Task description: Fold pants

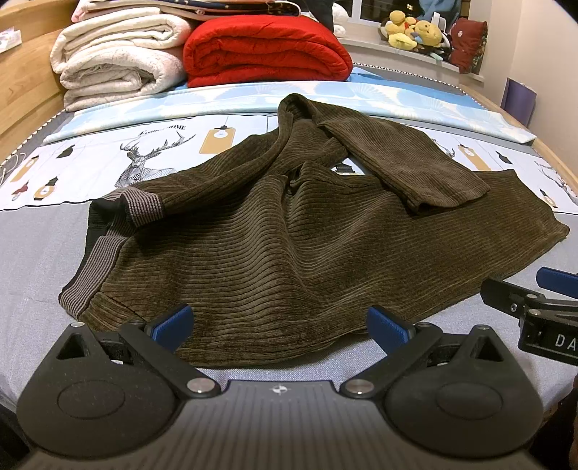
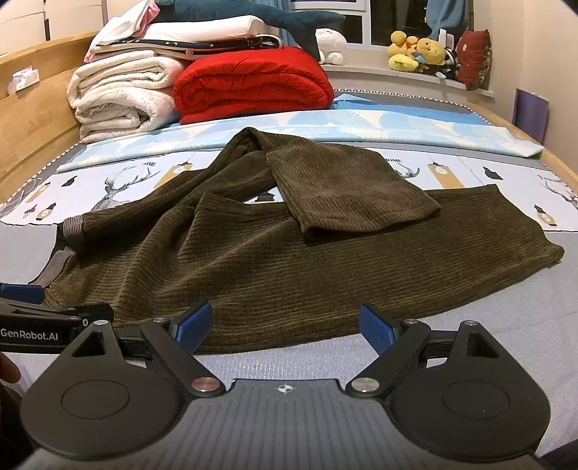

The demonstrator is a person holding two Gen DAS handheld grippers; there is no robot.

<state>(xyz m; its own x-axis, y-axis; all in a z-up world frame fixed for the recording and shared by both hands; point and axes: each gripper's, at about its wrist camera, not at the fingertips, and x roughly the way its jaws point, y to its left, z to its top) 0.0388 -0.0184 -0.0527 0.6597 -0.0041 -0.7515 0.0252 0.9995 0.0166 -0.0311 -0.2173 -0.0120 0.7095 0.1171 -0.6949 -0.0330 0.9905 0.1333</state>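
Observation:
Dark olive corduroy pants (image 1: 274,249) lie loosely spread on the bed, waistband with grey striped lining (image 1: 104,235) at the left, one leg bent back over the other with its hem (image 1: 451,191) on top. The pants also show in the right wrist view (image 2: 289,260). My left gripper (image 1: 278,325) is open and empty, hovering at the near edge of the pants. My right gripper (image 2: 285,325) is open and empty, at the near edge further right. The right gripper shows at the right edge of the left view (image 1: 542,307); the left gripper shows at the left edge of the right view (image 2: 39,318).
The bed has a grey mattress (image 1: 32,260) with a patterned sheet (image 1: 173,144). Folded white blankets (image 1: 115,58) and a red quilt (image 1: 267,50) are stacked at the far left. Plush toys (image 1: 415,32) sit on the windowsill. A wooden bed frame (image 1: 21,90) runs along the left.

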